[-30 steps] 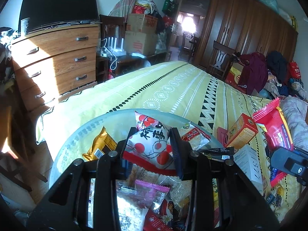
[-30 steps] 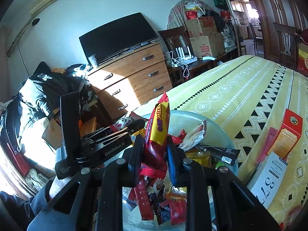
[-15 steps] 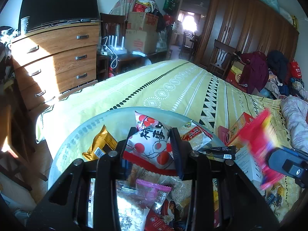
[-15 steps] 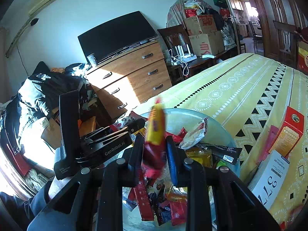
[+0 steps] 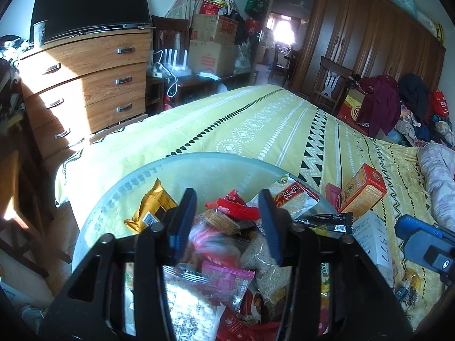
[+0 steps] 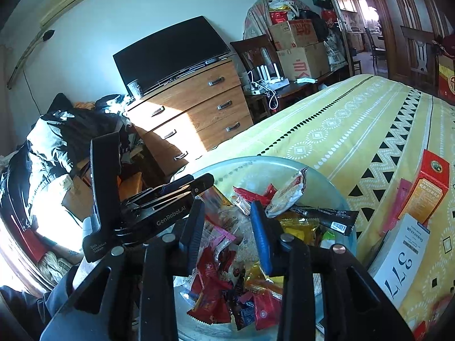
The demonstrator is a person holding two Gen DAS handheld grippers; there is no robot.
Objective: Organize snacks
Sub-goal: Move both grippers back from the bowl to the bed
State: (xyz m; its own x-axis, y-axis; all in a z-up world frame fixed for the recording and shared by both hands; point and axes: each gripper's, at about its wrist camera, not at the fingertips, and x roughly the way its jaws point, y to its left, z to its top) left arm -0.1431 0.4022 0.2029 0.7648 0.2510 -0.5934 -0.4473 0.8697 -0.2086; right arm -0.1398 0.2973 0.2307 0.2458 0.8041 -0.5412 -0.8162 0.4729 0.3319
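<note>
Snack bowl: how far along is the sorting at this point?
Done: the glass bowl on the bed already holds a heap of snack packets. In hand: nothing; the left gripper and right gripper hang over the bowl with jaws opening and no packet gripped between them. Left: the orange box, the white box and other items beside the bowl on the yellow bedspread.

Wooden dresser [image 5: 85,85] stands beyond the yellow patterned bedspread [image 5: 256,125]. Television [image 5: 91,5] rests on top of it; cardboard boxes [image 5: 213,42] stacked right of it.
</note>
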